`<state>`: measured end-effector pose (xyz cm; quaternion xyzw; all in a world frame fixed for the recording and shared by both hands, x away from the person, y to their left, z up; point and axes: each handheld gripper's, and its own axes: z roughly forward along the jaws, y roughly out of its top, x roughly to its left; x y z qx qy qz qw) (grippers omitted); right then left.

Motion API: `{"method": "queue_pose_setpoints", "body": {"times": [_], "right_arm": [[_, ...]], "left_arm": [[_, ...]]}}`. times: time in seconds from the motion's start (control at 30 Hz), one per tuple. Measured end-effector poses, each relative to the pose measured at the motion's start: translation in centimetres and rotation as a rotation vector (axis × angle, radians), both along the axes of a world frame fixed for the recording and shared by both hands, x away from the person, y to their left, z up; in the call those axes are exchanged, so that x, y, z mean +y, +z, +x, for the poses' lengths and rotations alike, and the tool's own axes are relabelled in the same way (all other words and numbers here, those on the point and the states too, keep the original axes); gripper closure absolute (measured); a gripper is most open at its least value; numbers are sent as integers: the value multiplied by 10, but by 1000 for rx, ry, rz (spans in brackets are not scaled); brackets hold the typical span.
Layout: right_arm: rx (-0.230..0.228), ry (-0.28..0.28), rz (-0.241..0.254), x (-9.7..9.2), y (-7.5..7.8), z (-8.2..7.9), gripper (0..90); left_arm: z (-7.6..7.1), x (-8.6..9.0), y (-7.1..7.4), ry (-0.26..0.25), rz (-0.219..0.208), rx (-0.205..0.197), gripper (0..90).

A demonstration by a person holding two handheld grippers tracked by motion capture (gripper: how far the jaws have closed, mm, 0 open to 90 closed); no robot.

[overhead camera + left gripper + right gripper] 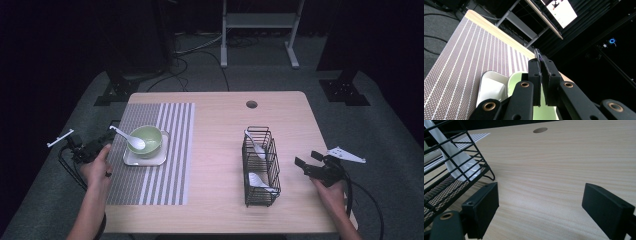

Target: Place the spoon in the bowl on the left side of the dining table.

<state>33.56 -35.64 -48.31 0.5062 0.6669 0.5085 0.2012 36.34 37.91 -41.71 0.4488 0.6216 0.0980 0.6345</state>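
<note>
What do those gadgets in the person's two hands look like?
Both are black. The left gripper and right gripper each carry a pale three-cornered plate on top and trail a black cable. Each ends in two flat, blocky black fingers on arms with brass-coloured rivets. The forearms are bare, with a dark ring on the left hand.

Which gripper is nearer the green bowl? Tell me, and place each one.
Left. The left gripper sits at the placemat's left edge, just left of the green bowl, fingers shut. The right gripper is far across the table, right of the wire basket, fingers open.
</note>
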Motion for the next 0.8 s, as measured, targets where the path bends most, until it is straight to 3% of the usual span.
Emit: {"method": "queue_pose_setpoints", "body": {"times": [0.8], "right_arm": [[3, 0, 3, 0, 0, 0, 129]], "left_arm": [[4, -2, -15, 1, 6, 36, 860]]}}
